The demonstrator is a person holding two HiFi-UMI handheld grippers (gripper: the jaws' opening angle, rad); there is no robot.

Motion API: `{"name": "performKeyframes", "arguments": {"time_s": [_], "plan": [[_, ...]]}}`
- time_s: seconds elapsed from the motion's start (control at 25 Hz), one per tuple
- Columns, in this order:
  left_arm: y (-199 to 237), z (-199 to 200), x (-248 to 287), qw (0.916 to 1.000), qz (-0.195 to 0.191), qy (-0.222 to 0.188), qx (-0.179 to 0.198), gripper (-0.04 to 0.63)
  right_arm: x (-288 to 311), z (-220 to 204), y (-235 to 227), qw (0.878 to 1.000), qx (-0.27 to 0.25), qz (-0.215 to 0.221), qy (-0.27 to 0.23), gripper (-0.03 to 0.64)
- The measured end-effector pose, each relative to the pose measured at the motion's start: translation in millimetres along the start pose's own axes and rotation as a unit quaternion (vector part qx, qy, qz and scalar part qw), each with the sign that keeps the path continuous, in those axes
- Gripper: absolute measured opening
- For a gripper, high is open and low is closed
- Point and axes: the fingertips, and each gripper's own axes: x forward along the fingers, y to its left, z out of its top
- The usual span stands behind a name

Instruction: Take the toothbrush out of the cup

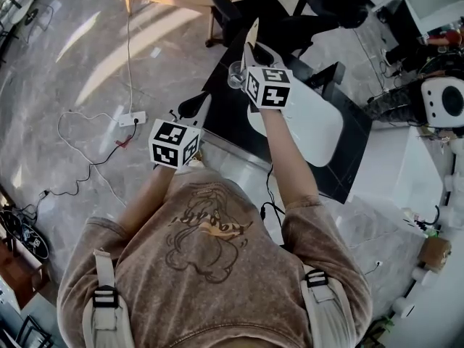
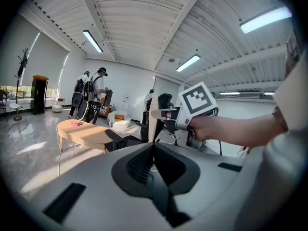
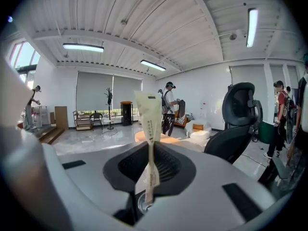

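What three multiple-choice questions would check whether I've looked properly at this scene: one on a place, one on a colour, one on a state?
1. Where does the cup stand? A on the black table; B on the floor; C on a chair.
2. What colour is the wrapped toothbrush? A blue; B pale beige; C red.
3. How are the right gripper's jaws? A wide apart and empty; B out of sight; C closed on the toothbrush.
Answers: 1 A, the head view shows it near the table's edge; 2 B, plain in the right gripper view; 3 C, the pads pinch it there.
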Motion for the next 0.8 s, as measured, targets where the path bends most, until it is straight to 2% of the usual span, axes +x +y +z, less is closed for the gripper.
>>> {"name": "performKeyframes", "arguments": {"time_s": [0.32, 0.8], "plan": [[-9, 2, 5, 1.0000, -0.009, -0.003, -0.003, 0.015, -63, 26, 6, 0.999, 0.010, 0.002, -0.035, 0.046], [-34, -2, 13, 0.9998, -0.020, -0.002, -0.003, 0.015, -148, -4, 8, 0.998, 0.045, -0.014, -0.042, 0.046]]}}
